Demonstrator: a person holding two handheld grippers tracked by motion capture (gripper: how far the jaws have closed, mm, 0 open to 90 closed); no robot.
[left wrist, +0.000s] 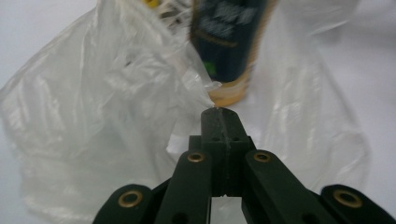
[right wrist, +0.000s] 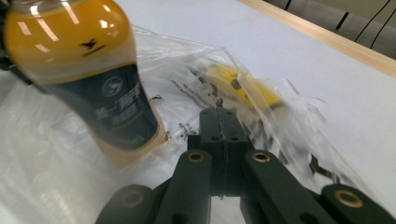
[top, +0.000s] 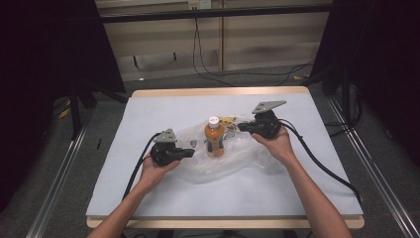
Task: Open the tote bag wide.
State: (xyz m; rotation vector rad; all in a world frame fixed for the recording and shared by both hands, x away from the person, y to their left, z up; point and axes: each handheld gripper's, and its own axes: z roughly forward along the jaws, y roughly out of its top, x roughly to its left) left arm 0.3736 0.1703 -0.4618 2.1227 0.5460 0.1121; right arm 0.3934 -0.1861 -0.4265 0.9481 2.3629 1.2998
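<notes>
Clenched on the clear plastic bag at both sides, the fingers should be drawn apart evenly, well inside the table's edges, so the upright bottle is not tipped.

In your left gripper view the bottle loses its cap and shoulder past the top edge, while in your right gripper view it blurs, as does the yellow packet under the plastic bag.

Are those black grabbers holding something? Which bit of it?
Both pinch the clear plastic bag. The left gripper has its jaws shut on a gathered fold of film beside the orange bottle. The right gripper is shut on the bag's film too.
</notes>
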